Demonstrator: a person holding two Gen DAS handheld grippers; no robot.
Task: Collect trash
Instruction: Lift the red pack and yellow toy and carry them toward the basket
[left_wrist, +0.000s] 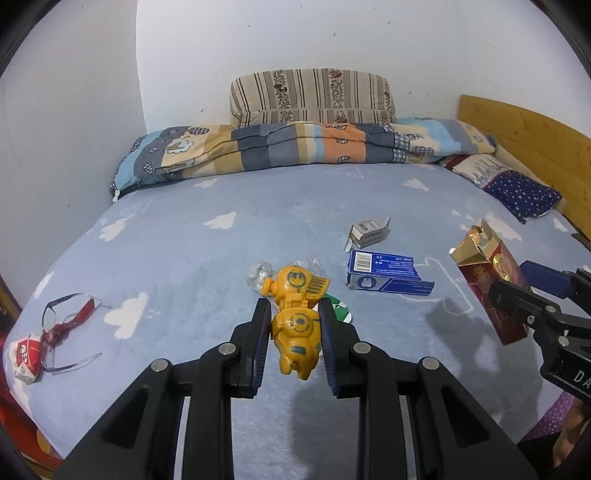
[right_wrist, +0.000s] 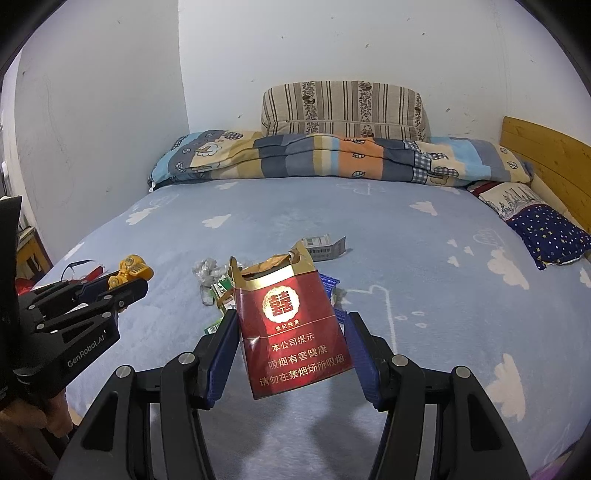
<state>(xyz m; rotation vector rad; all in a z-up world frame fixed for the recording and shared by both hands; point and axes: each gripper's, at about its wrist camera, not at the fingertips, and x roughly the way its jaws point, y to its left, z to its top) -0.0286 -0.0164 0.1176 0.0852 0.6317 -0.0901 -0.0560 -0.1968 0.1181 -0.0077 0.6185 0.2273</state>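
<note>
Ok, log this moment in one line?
left tongs: shut on yellow toy robot | right tongs: shut on red cigarette pack | both lifted off bed

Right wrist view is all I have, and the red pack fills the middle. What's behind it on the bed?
Observer: A blue box lies flat on the sheet past the red cigarette pack. You only get its corner.
Operator: Is the left grip on the toy solid?
Observer: The left gripper has a pad pressed on each side of the yellow toy robot, which is lifted off the sheet.
Operator: Anything far left?
Observer: A red-and-white wrapper lies at the bed's edge, beside the glasses.
</note>
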